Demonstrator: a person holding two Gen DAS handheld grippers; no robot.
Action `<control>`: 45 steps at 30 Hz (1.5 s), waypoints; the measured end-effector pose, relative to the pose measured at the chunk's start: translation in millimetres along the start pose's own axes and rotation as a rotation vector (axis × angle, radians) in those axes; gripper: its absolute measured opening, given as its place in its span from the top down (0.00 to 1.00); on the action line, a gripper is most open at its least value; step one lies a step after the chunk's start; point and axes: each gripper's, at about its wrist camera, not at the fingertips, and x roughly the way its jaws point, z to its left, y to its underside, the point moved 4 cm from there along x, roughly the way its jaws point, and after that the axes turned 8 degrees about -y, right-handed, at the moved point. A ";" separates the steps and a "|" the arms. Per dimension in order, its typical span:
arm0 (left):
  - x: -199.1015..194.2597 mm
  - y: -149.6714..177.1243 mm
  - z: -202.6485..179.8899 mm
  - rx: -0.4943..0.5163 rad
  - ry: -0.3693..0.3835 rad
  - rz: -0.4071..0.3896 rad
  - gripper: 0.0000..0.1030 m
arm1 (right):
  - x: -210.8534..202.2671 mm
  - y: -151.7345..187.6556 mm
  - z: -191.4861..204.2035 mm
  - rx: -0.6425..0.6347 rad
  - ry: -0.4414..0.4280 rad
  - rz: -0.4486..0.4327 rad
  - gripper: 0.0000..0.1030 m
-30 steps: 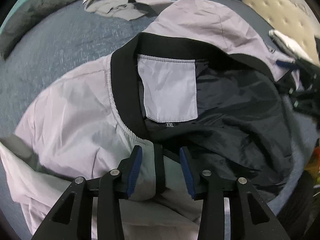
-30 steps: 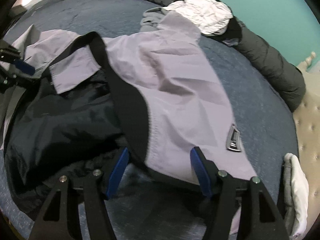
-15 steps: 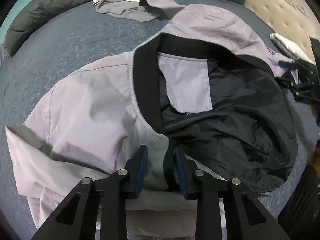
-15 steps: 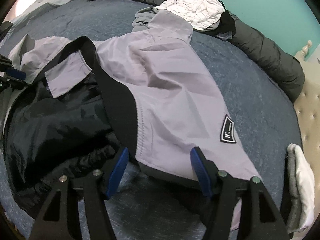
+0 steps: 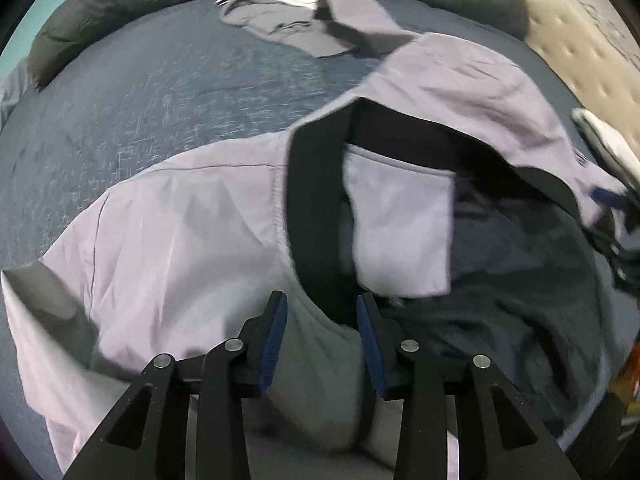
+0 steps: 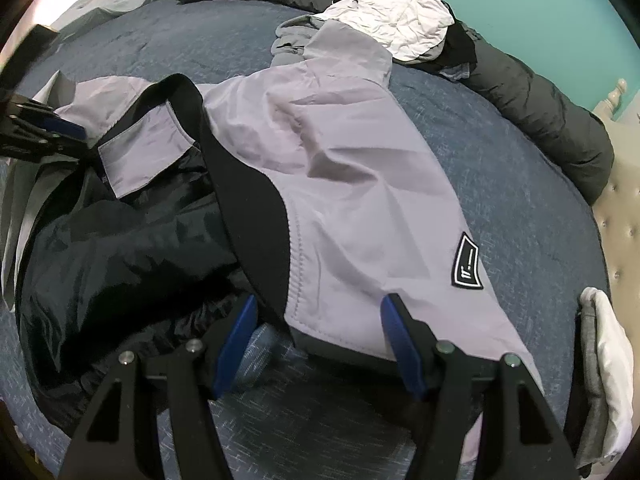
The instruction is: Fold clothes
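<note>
A pale lilac jacket (image 6: 352, 184) lies spread open on the blue bedcover (image 6: 520, 208), its black lining (image 6: 104, 248) turned up and its black ribbed collar (image 6: 240, 184) running in a band across the middle. No box, basket or drawer shows in either view; the only thing that holds anything is the jacket itself, whose inner lilac pocket patch (image 5: 400, 224) sits flat just below the collar, and I cannot tell whether anything is in it.

From the right wrist view the jacket's long axis runs from the near left, where the lining bunches, to the far right, where one sleeve (image 6: 348, 52) reaches toward a crumpled white garment (image 6: 400, 20) lying against a dark grey duvet roll (image 6: 540, 92). A black badge (image 6: 466, 268) marks the near right panel. A folded grey and white piece (image 6: 604, 368) lies at the right edge of the bed.

The left gripper (image 5: 322, 340) points down at the collar's near end; its jaws are opening, with lilac cloth and the collar's edge between them, though the blur makes it hard to say whether the pads touch. The right gripper (image 6: 320, 344) stands wide apart over the jacket's near hem, cloth lying between the fingers but not pinched.
</note>
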 end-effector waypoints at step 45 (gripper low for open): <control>-39.1 -35.4 60.1 -0.072 0.060 -0.132 0.96 | -4.4 -22.2 -27.9 0.128 -0.037 -0.082 0.36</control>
